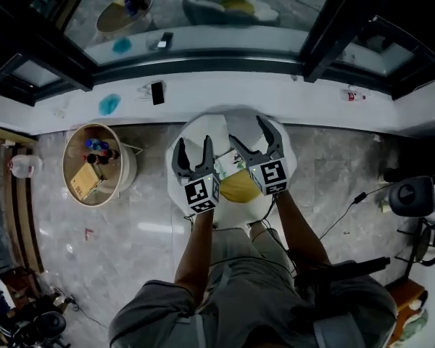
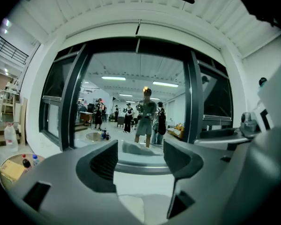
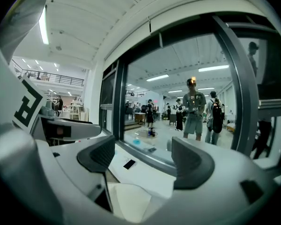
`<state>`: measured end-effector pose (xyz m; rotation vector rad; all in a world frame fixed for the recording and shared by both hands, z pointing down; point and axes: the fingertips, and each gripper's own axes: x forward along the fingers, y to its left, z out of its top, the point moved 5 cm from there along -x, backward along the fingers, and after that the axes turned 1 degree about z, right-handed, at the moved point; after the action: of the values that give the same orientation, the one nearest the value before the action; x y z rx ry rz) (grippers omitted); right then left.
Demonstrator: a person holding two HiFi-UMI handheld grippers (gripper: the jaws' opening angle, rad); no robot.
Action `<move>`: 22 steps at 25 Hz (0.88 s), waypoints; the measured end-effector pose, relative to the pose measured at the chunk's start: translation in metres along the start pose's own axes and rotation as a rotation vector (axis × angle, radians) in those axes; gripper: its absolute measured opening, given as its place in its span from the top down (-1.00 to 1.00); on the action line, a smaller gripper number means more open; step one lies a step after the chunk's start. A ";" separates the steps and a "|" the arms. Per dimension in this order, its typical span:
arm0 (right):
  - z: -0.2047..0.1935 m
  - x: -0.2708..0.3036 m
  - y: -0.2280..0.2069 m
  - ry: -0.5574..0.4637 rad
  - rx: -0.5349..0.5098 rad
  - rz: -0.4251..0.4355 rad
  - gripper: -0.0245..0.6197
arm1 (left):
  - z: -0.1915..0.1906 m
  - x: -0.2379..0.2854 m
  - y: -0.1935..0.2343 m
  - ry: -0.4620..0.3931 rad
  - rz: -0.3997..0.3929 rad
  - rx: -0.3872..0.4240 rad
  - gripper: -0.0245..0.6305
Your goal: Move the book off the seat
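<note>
In the head view a white round seat (image 1: 275, 140) stands right below me. A yellow thing (image 1: 239, 188) lies on it, with a small printed piece (image 1: 228, 167) beside it, and both are partly hidden by the grippers. I cannot tell which one is the book. My left gripper (image 1: 193, 145) and right gripper (image 1: 246, 130) hover side by side over the seat, both open and empty. The left gripper view shows the left gripper (image 2: 140, 156) with its jaws apart above a white edge of the seat (image 2: 145, 210). The right gripper (image 3: 143, 156) likewise has its jaws apart over the seat (image 3: 131, 200).
A round side table (image 1: 72, 154) with bottles and a box stands to the left. A white windowsill (image 1: 275, 93) with a dark phone (image 1: 157, 93) and a blue scrap (image 1: 109, 104) runs under the glass ahead. A cable (image 1: 348, 209) and dark equipment (image 1: 413, 194) are at the right.
</note>
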<state>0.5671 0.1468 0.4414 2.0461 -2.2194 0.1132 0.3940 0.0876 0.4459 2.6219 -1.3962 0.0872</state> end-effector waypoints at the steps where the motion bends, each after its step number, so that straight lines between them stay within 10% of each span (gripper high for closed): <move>1: -0.014 0.003 0.001 0.018 0.001 0.011 -0.28 | -0.016 0.002 0.005 0.020 0.009 0.002 0.00; 22: -0.463 0.039 0.014 0.427 0.119 0.165 -0.28 | -0.446 0.035 0.021 0.410 0.086 -0.158 0.00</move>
<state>0.5676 0.1726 0.9058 1.6832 -2.1392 0.6460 0.4088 0.1262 0.8917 2.2505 -1.3073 0.4752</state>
